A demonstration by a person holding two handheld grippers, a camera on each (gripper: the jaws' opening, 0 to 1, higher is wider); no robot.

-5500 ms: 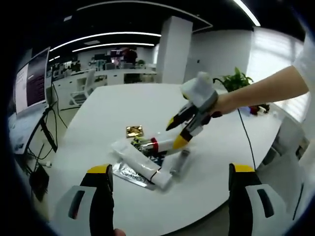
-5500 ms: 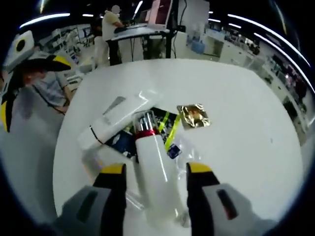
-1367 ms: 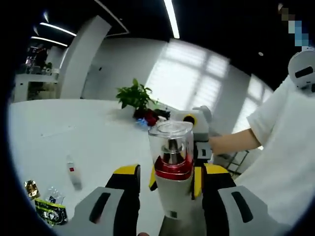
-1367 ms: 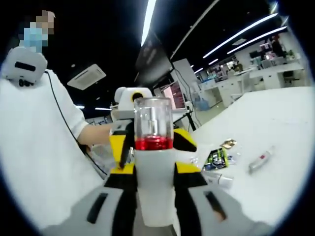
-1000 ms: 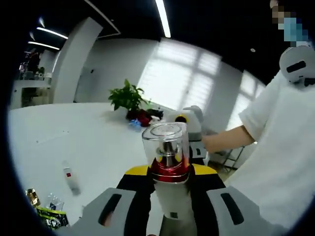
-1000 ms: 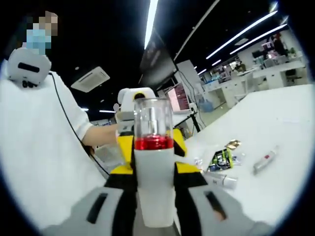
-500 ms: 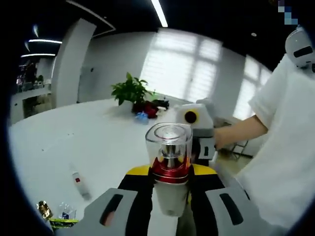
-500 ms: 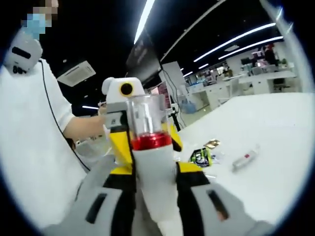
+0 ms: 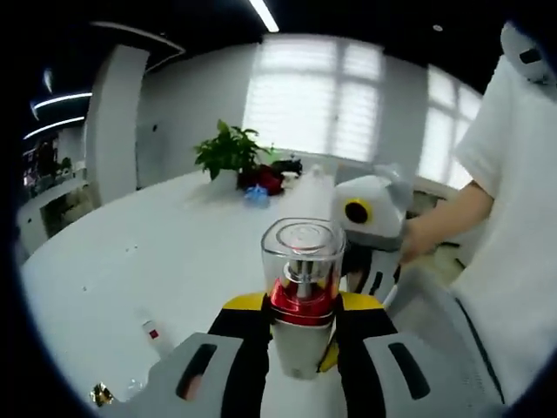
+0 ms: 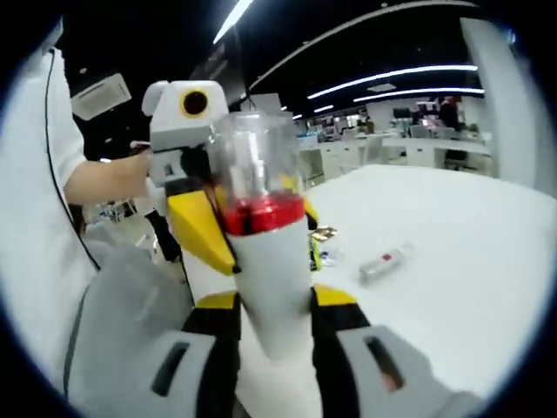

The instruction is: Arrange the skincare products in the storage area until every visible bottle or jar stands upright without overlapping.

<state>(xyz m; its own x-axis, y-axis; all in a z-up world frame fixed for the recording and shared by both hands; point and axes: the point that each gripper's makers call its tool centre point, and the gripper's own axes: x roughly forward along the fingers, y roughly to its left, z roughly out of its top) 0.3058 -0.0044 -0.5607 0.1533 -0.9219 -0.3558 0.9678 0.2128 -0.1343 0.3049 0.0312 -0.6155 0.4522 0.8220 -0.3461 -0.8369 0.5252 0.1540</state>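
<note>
Both my grippers, left (image 9: 300, 318) and right (image 10: 271, 313), clamp the pump bottle (image 9: 301, 300); it has tilted since, held above the bench (image 9: 130, 261), not yet stood.

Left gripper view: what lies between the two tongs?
The pump bottle with its clear cap and red collar stands between the left tongs, which are shut on it.

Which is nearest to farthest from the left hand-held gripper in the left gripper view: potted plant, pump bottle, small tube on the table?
1. Pump bottle: clamped between the left hand-held gripper's jaws, centre of view.
2. Small tube: lying on the white table, lower left.
3. Potted plant: far end of the table, by the windows, upper left of centre.
</note>
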